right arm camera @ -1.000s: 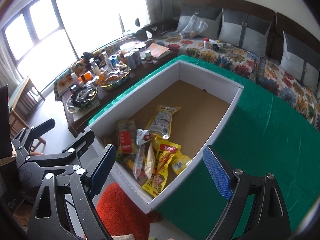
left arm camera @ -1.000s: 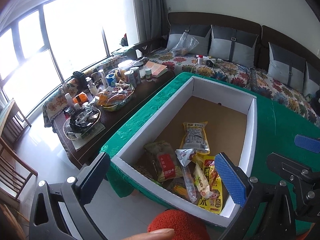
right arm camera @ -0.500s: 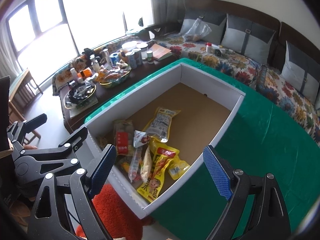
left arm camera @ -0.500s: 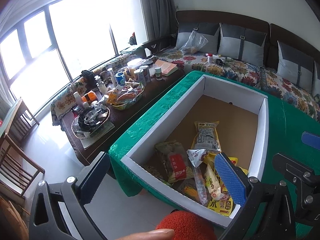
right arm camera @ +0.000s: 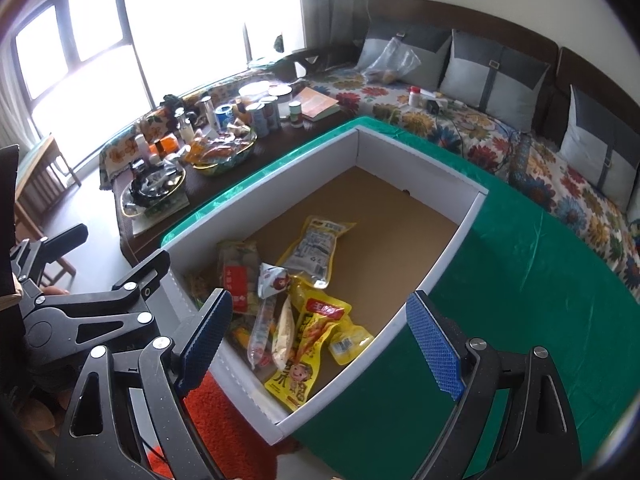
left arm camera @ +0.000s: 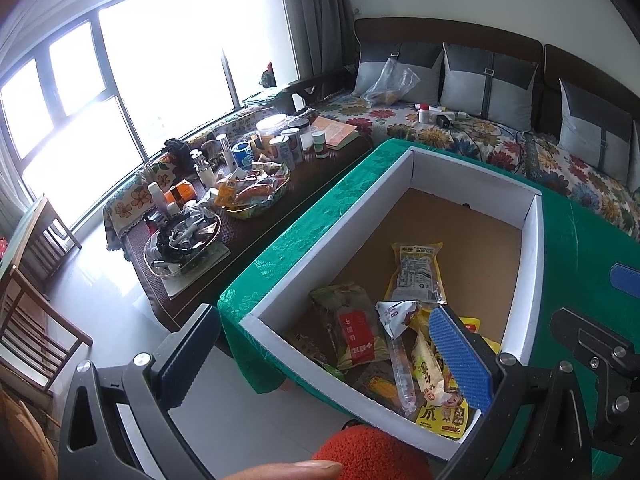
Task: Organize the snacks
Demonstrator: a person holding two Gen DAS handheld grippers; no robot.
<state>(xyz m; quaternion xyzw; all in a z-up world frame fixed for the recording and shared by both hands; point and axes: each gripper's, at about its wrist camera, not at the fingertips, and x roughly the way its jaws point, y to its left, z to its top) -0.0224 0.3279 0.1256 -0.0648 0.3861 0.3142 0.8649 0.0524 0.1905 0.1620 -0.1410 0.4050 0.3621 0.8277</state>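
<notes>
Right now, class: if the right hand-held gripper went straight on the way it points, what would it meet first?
Probably the snack packets piled at the near end of the white box. The right hand-held gripper is open and empty, aimed down over them, though depth is hard to judge.

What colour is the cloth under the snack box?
Green, with a faint leafy pattern: the cloth under the box shows best in the right wrist view.

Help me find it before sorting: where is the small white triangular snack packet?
The small white triangular snack packet lies in the white cardboard box near its near-left corner, in both wrist views, between the red-labelled pouch and the yellow back-label packet.
</notes>
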